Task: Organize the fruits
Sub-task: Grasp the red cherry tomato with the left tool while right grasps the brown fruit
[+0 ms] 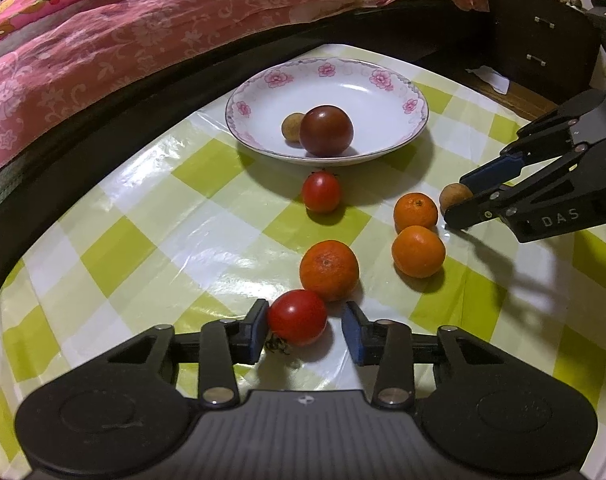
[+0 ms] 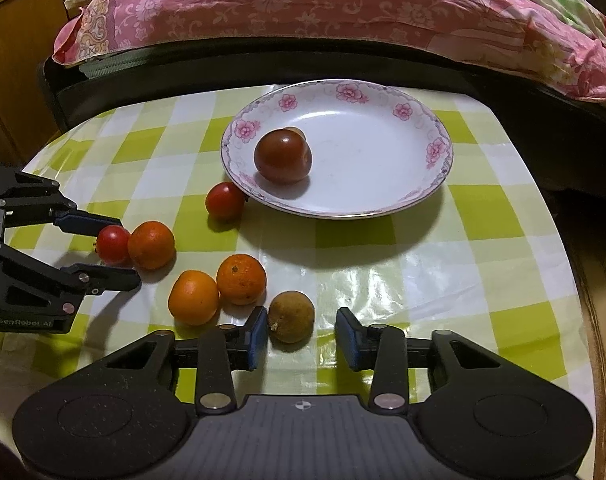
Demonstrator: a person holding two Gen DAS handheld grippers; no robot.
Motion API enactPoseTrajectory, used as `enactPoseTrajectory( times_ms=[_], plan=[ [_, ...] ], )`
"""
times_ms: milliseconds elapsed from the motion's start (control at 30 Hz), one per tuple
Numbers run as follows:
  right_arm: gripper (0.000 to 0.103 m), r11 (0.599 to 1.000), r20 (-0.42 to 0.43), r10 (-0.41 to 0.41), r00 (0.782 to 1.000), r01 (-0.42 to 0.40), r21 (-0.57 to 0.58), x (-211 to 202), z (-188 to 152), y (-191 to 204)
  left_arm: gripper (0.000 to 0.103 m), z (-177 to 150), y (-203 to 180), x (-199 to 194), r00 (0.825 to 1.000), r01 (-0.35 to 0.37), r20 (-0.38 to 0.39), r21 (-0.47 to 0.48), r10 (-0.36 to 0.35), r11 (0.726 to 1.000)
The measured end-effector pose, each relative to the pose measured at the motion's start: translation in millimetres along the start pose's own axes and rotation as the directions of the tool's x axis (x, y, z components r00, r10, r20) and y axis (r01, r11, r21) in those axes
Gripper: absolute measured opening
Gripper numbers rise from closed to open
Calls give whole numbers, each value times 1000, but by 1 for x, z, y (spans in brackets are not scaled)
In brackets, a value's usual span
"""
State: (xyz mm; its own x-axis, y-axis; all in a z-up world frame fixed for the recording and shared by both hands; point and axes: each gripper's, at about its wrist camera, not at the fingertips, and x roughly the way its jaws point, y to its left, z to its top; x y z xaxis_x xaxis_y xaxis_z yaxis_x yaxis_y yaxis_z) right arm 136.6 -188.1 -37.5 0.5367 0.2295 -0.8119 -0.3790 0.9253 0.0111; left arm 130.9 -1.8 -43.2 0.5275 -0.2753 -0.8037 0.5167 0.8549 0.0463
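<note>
On the checked tablecloth, a red cherry tomato (image 1: 297,317) lies between my left gripper's (image 1: 305,316) jaws. The left pad touches it and a gap shows at the right pad. In the right wrist view, a brown longan (image 2: 291,317) lies between my right gripper's (image 2: 303,320) jaws, against the left pad and clear of the right one. Three oranges (image 1: 329,270) (image 1: 415,212) (image 1: 418,251) and another red tomato (image 1: 321,192) rest between the grippers and the flowered white plate (image 1: 375,100). The plate holds a dark tomato (image 1: 326,130) and a small longan (image 1: 291,127).
A bed with pink floral bedding (image 1: 103,40) runs along the table's far side, close behind the plate. A dark wooden cabinet (image 1: 543,48) stands at the far right. The table edge (image 2: 563,260) curves away on the right.
</note>
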Motion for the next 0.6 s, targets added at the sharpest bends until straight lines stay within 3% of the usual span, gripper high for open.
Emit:
enactPoseTrajectory(
  times_ms=[167,600],
  plan=[
    [24,1000,-4,-10,1000,10,-23,1,1,5,43,0,0,0,1000,-2,1,4,2,1000],
    [25,999,-12,-12,1000,12,-30,1,1,6,47,-1,0,0,1000,-4,-4,-12,4,1000]
  ],
)
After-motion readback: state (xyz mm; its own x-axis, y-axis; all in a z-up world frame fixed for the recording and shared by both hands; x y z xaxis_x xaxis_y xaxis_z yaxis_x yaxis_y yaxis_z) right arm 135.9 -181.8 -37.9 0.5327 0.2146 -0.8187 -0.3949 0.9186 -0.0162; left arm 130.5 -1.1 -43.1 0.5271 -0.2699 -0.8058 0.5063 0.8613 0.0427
